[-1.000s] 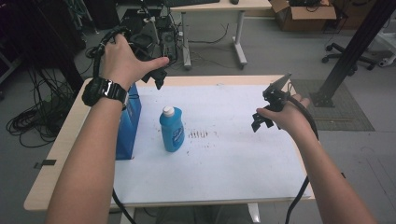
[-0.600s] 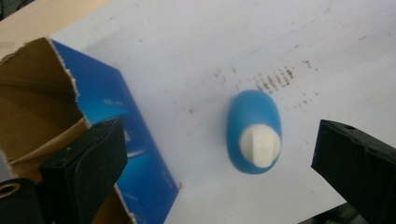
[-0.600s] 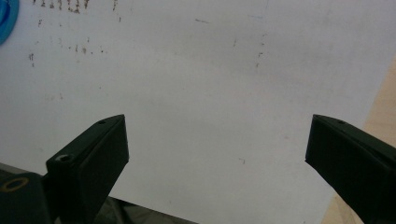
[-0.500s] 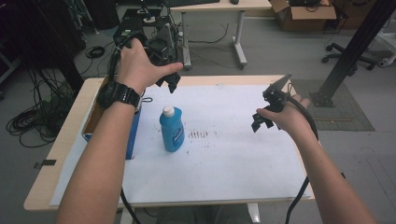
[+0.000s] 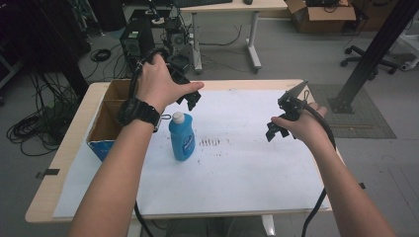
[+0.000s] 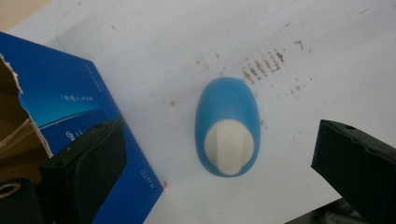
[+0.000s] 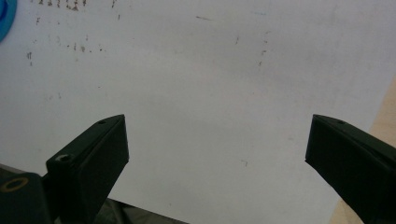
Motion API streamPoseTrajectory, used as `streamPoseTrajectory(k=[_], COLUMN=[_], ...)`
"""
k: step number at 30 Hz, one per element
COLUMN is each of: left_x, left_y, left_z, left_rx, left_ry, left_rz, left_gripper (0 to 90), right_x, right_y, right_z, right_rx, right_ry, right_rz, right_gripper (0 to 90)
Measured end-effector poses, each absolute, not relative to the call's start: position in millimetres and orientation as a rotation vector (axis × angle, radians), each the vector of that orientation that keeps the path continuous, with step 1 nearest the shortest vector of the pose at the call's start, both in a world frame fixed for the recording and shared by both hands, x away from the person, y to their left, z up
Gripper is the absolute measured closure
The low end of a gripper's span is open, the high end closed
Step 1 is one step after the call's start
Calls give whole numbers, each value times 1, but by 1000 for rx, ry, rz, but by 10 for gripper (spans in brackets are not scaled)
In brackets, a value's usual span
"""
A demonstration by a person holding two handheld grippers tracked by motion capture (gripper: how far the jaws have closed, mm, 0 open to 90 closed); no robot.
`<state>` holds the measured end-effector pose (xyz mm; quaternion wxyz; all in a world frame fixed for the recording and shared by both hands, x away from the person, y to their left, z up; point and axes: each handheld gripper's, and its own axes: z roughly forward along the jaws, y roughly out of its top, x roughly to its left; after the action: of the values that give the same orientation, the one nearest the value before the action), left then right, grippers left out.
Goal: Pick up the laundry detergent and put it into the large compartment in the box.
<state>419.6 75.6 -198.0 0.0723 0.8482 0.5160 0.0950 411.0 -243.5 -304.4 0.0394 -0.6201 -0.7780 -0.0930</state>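
Reaching in from the near edge of the high view, the person's two forearms stretch over a white paper sheet [image 5: 237, 168] that covers the light wooden table [image 5: 54, 177]. The right gripper [image 5: 277, 126] is held low over the right part of the sheet, well apart from everything else; in the right gripper view its black jaws stand wide apart with nothing between them, bare paper beneath. Farther in, near the middle of the sheet, a blue plastic bottle with a white cap [image 5: 181, 136] stands upright, with a patch of small brown marks [image 5: 209, 142] on the paper just to its right. Touching or just beside the bottle's left side is an open cardboard box with blue outer walls [image 5: 106, 123], which lies along the table's left edge. Above and just behind the bottle hovers the left gripper [image 5: 185, 96], in the hand that wears a black wristwatch [image 5: 136, 111]. In the left gripper view its jaws are spread wide and hold nothing, and the bottle's cap [image 6: 229, 145] shows from above between them, the box's blue wall [image 6: 74, 112] under the left jaw.
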Motion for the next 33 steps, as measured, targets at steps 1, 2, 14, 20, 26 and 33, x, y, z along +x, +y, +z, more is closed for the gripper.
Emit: streamPoseTrajectory(k=[1, 2, 14, 20, 26, 33], left_x=[420, 420, 425, 425, 426, 426], left_y=[75, 75, 69, 66, 66, 65], left_z=[-201, -203, -234, -249, -261, -273], left_rx=[2554, 2557, 2607, 2623, 2640, 2651], left_ry=[1554, 1556, 1582, 1588, 1599, 1604], left_rz=[280, 277, 239, 214, 202, 189], left_gripper=[37, 37, 37, 40, 42, 42], right_x=[411, 411, 410, 410, 411, 410], right_y=[-244, -243, -244, -245, -247, -249], right_z=[-305, -305, -312, -314, -317, -320], right_rx=[-1899, -1900, -1895, -1893, -1893, -1892], right_ry=[-2385, -2385, -2382, -2383, -2382, -2379], right_rz=[-284, -286, -280, -283, -283, -279], right_gripper=[61, 61, 62, 64, 64, 64])
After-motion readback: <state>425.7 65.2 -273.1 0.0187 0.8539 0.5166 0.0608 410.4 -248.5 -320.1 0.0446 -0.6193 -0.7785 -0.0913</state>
